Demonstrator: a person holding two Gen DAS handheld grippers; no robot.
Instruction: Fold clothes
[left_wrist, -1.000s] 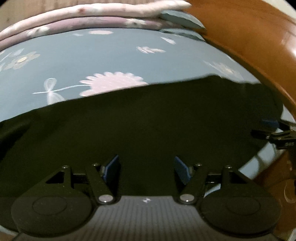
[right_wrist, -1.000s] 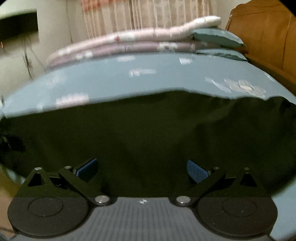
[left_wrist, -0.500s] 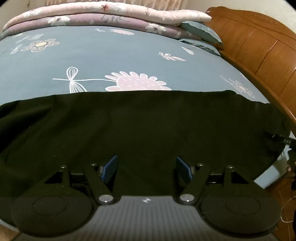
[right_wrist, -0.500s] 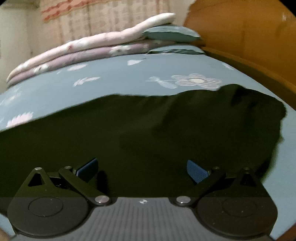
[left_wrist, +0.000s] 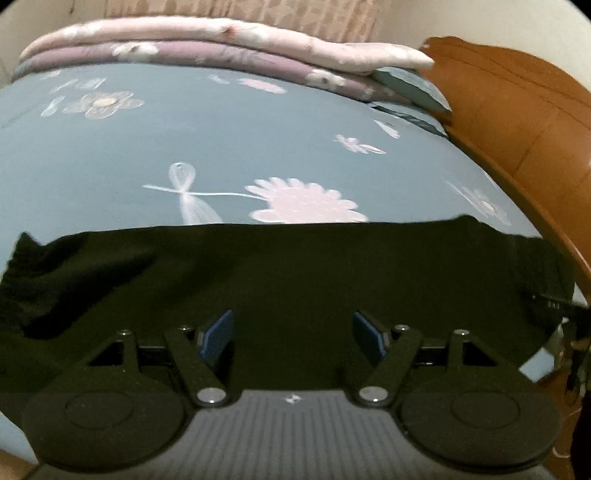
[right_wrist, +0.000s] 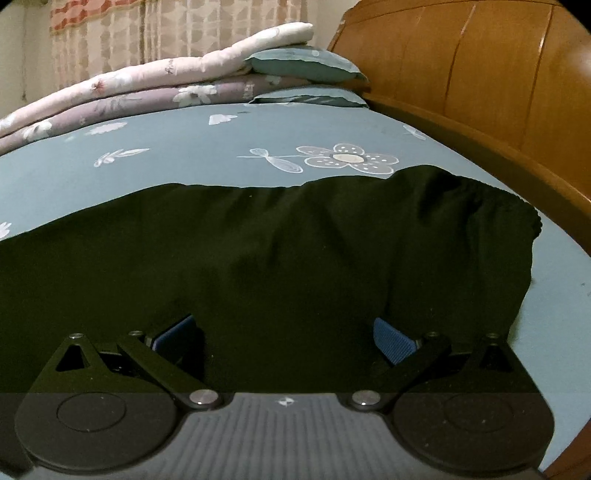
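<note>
A black garment (left_wrist: 295, 273) lies spread flat across the near part of a bed with a grey-blue flowered sheet (left_wrist: 221, 147). My left gripper (left_wrist: 293, 334) hovers over its near edge, jaws apart, blue pads clear of the cloth. In the right wrist view the same black garment (right_wrist: 258, 251) ends at the right in a gathered, ruffled edge (right_wrist: 517, 221). My right gripper (right_wrist: 282, 334) stands wide open above the near edge with nothing pinched between its pads. The tip of the other gripper (left_wrist: 554, 304) shows at the left view's right edge.
Folded pink and mauve quilts (right_wrist: 147, 88) and two teal pillows (right_wrist: 303, 66) are stacked at the far end of the bed. A wooden headboard (right_wrist: 480, 74) runs along the right side. A patterned curtain (right_wrist: 129, 33) hangs behind.
Both views have swung: the left gripper has slid left along the garment, showing its left corner. The right gripper has turned right, bringing the ruffled end and headboard into view. Jaws stayed open.
</note>
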